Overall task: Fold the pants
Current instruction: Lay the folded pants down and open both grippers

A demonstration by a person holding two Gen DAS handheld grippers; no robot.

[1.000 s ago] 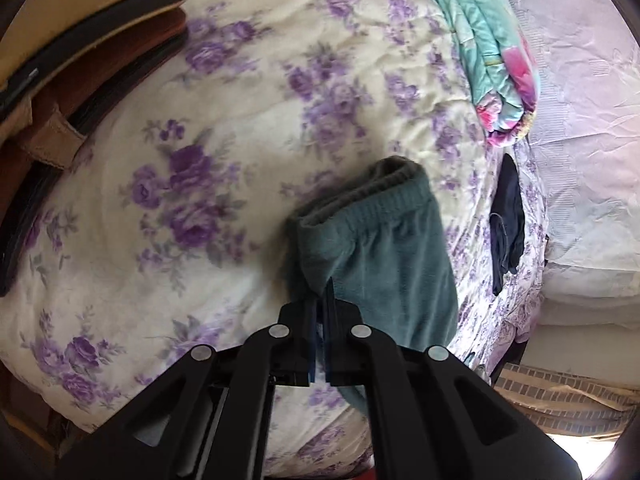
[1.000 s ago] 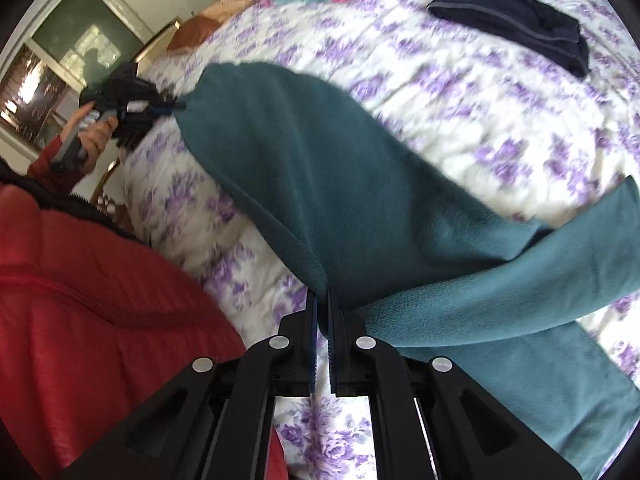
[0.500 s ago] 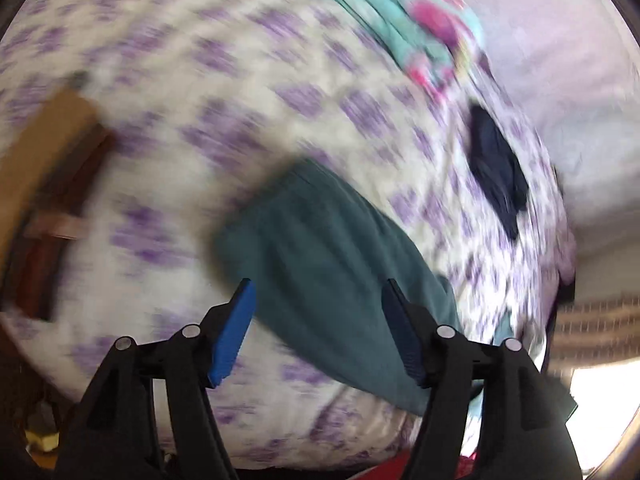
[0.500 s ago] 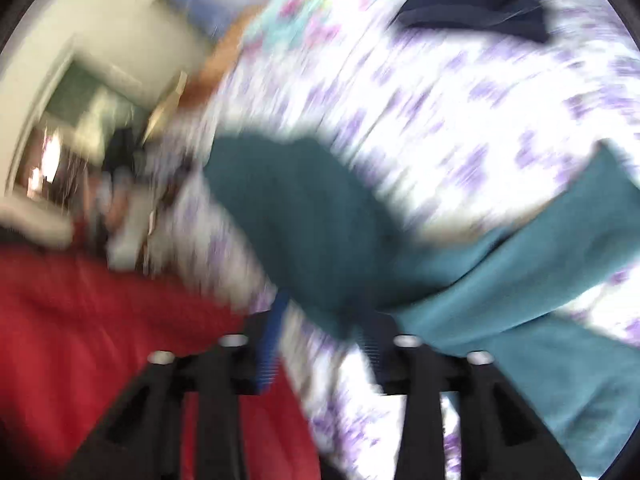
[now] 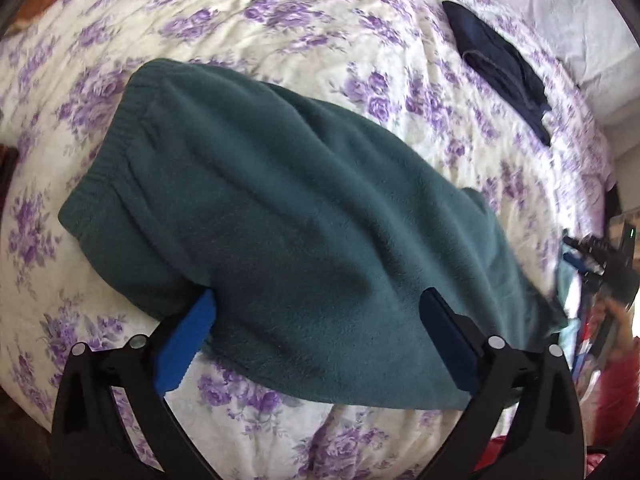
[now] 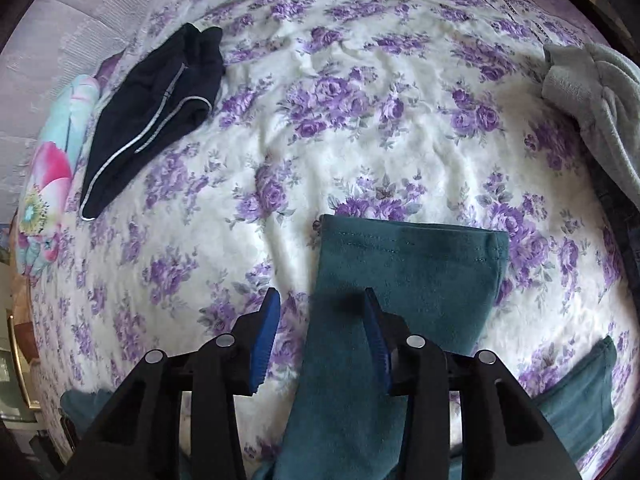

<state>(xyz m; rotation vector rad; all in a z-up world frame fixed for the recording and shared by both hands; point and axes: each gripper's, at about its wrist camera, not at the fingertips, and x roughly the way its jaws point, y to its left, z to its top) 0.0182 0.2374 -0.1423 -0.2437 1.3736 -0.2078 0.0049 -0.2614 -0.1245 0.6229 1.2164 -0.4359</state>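
Teal pants [image 5: 304,232] lying flat on the flowered bedspread [image 5: 280,32], waistband toward the far left in the left wrist view, one leg hem [image 6: 412,240] reaching out across the bed in the right wrist view and a second teal leg end [image 6: 580,392] showing at the lower right, apart from the first. Left gripper [image 5: 318,344] hovering over the seat of the pants with fingers spread wide, holding nothing. Right gripper [image 6: 320,340] likewise spread, straddling the left edge of the leg, nothing pinched. Dark folded garment [image 6: 156,112] resting well apart near the far side, a grey garment [image 6: 592,92] at the right edge, a bright floral quilt [image 6: 52,160] at the left. Risks, as judgement: legs apparently not stacked on one another, so folding from here likely giving a crooked bundle; thick fleece likely slipping or bunching if only the top layer is caught; closing the right fingers over bedspread together with cloth likely dragging the cover along. Compared with one second earlier: both grippers then pressed together on the teal fabric, the cloth lifted and draped in the air; now released, fabric settled on the bed, both views swung to new aim, motion blur of the half-second frames gone.
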